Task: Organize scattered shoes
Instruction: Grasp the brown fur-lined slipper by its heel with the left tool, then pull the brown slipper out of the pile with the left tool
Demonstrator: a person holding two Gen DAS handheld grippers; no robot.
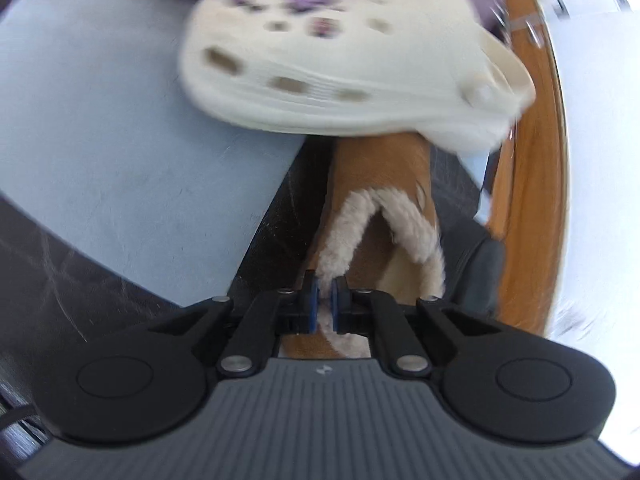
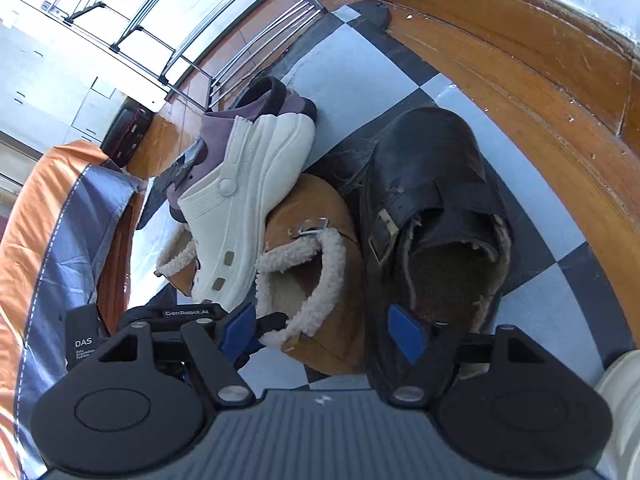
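In the left wrist view my left gripper (image 1: 326, 304) is shut on the fleece rim of a tan slipper (image 1: 380, 184), whose toe runs under a blurred white clog (image 1: 340, 68). The right wrist view shows that tan slipper (image 2: 316, 220) beside a black buckled clog (image 2: 432, 192). My right gripper (image 2: 324, 334) stands open, its blue pads (image 2: 408, 336) astride the slipper's heel and the black clog's near edge without pressing on either. The left gripper (image 2: 272, 322) reaches in from the left onto the fleece. The white clog (image 2: 248, 184) lies on its side over a second tan slipper (image 2: 176, 264), with a purple shoe (image 2: 256, 112) behind.
The shoes lie on a black and pale blue checkered floor (image 2: 460, 92) bordered by a curved wooden edge (image 2: 520, 60). A metal shoe rack (image 2: 224, 40) stands at the far left. Orange and grey-blue fabric (image 2: 60, 220) fills the left side. A pale object (image 2: 620, 400) shows at the lower right.
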